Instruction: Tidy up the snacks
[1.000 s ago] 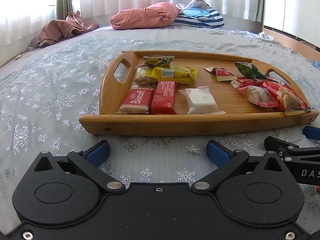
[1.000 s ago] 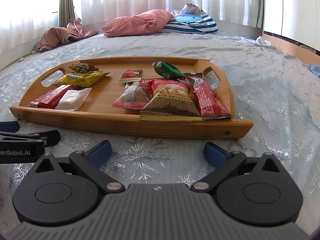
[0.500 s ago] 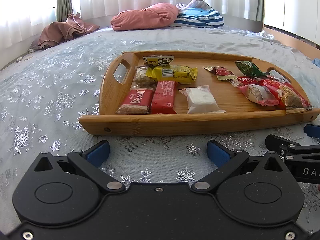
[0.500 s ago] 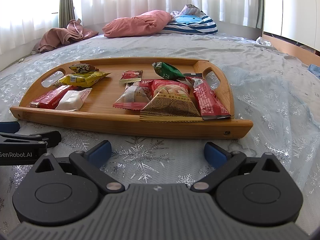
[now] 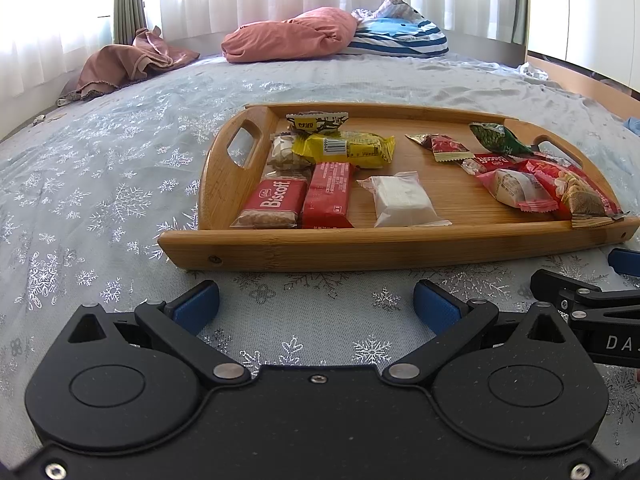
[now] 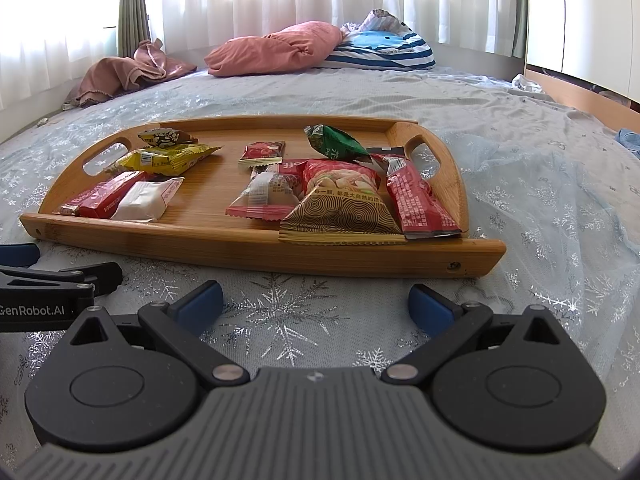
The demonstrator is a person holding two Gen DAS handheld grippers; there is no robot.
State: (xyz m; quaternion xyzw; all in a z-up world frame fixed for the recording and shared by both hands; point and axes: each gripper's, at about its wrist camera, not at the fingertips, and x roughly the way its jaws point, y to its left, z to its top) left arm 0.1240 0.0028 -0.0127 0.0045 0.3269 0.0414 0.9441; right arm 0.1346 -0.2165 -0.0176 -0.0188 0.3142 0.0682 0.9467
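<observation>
A tray point(image 5: 280, 250) lies on the bed cover point(image 5: 100, 184), before two pillows point(image 5: 288, 40) at the far end. In the tray, at its left end, two bars point(image 5: 276, 204) lie side by side, with a wrapped block point(image 5: 400, 200) just to their right and a flat packet point(image 5: 348, 148) behind them. At the right end several packets point(image 6: 340, 196) overlap each other. Both grippers, the left gripper point(image 5: 316, 306) and the right gripper point(image 6: 316, 304), sit before the tray's near wall, side by side
</observation>
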